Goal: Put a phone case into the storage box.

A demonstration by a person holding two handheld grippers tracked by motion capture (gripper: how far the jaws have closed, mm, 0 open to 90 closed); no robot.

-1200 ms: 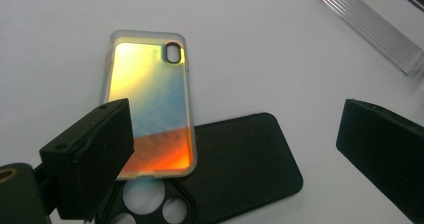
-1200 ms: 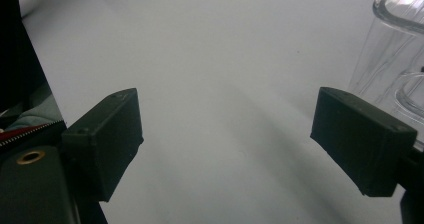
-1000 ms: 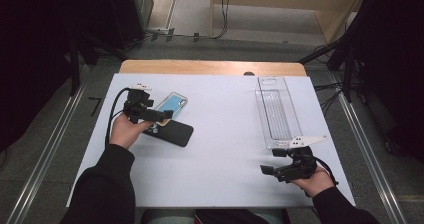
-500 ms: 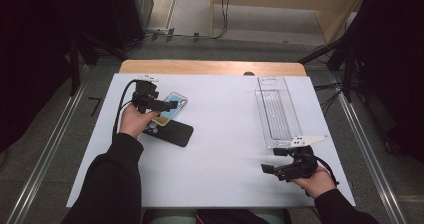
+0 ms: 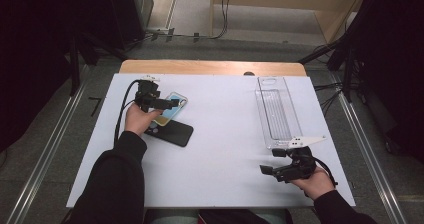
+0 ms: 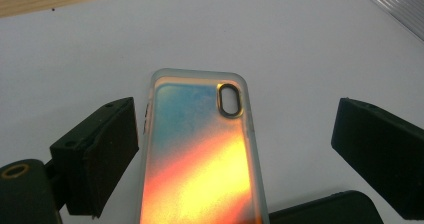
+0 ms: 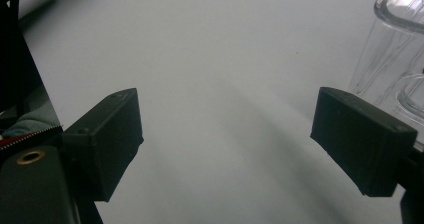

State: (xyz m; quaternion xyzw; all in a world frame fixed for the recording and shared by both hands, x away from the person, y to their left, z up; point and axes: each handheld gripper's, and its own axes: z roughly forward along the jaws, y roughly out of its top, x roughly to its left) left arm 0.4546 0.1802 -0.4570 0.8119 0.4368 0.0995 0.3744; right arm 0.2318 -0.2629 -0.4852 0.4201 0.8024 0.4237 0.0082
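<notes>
Since the earlier frame, the left tongs (image 5: 172, 104) have moved away from the person, toward the worktop's (image 5: 220, 149) far edge, and now hang over the iridescent case (image 5: 171, 111), while the right tongs (image 5: 272, 161) have kept their place. In the left gripper view the left tongs (image 6: 235, 149) stand wide apart with the case (image 6: 200, 159) lying flat between them, running from 6 o'clock up to 12; neither pad touches it. A black phone (image 5: 170, 132) lies just beside the case, at its 6 o'clock in the high view. Well apart at 5 o'clock, the right tongs (image 7: 227, 139) are spread over bare worktop, the clear tray (image 5: 276, 109) at their 12 o'clock.
</notes>
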